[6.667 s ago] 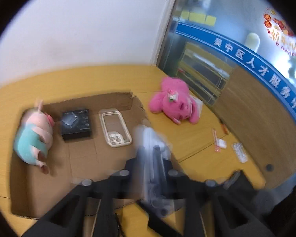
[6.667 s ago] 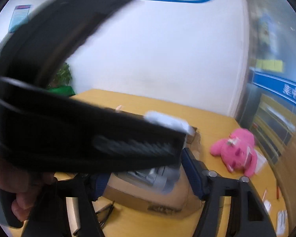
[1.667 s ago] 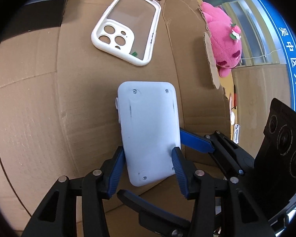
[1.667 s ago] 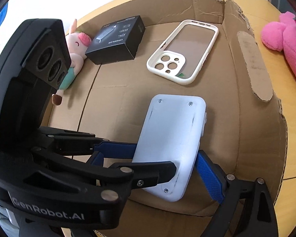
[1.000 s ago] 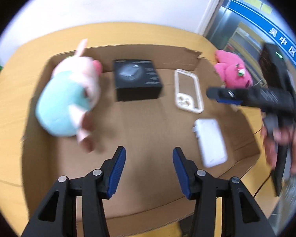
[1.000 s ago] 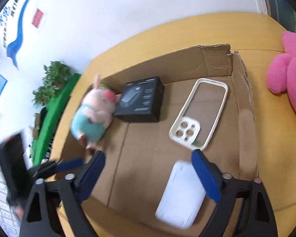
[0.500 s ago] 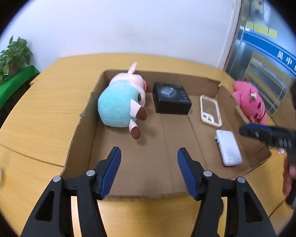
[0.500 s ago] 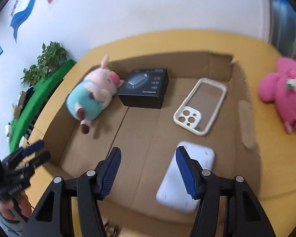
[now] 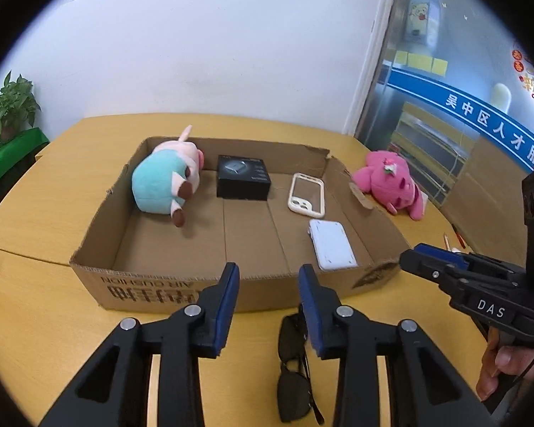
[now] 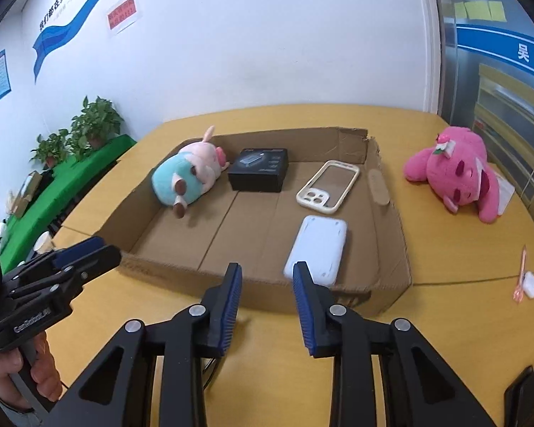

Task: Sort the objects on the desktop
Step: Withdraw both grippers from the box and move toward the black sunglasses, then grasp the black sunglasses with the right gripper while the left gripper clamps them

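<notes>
- Both tongs have pulled back from the cardboard box (image 9: 167, 286) since the white device (image 9: 331, 244) was set down; left tongs (image 9: 268, 286) and right tongs (image 10: 265, 284) now hang spread and empty at the bottom of their frames.
- The box, mid-frame on the yellow table (image 9: 35, 320), holds a teal-and-pink plush pig (image 9: 163, 185), a black carton (image 9: 242, 177), a cream phone case (image 9: 307, 197) and the white device near its lower right corner.
- A pink plush toy (image 10: 455, 172) lies on the table right of the box.
- Dark sunglasses (image 9: 295, 366), partly hidden behind the left tongs, lie below the box.
</notes>
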`<state>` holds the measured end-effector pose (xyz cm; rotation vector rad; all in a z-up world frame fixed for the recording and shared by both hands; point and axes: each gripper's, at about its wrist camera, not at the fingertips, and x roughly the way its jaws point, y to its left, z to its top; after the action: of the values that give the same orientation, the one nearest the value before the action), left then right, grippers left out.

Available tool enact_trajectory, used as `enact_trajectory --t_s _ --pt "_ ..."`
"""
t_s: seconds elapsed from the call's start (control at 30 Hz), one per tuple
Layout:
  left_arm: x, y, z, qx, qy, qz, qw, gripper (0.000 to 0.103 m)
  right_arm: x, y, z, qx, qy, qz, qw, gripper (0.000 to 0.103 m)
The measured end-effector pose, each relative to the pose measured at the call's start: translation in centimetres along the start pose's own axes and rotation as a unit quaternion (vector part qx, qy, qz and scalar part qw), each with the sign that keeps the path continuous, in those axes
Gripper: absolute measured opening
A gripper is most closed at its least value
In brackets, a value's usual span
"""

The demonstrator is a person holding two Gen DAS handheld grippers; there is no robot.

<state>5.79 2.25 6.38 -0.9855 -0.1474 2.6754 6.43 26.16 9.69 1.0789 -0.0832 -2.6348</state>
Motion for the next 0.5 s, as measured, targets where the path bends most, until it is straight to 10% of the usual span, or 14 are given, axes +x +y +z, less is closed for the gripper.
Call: enact_trajectory --t_s 0.2,0.5 --pt "-0.6 -2.0 -3.7 0.026 0.035 0.015 0.9989 0.063 0.3 0.0 -2.8 0.021 0.029 0.053 0.998 0.062" --pt "1.7 -5.6 -10.4 0.107 0.077 0.01 0.9912 0.063 6.6 1.1 -5.7 0.058 0.147 0.146 0.977 0.063"
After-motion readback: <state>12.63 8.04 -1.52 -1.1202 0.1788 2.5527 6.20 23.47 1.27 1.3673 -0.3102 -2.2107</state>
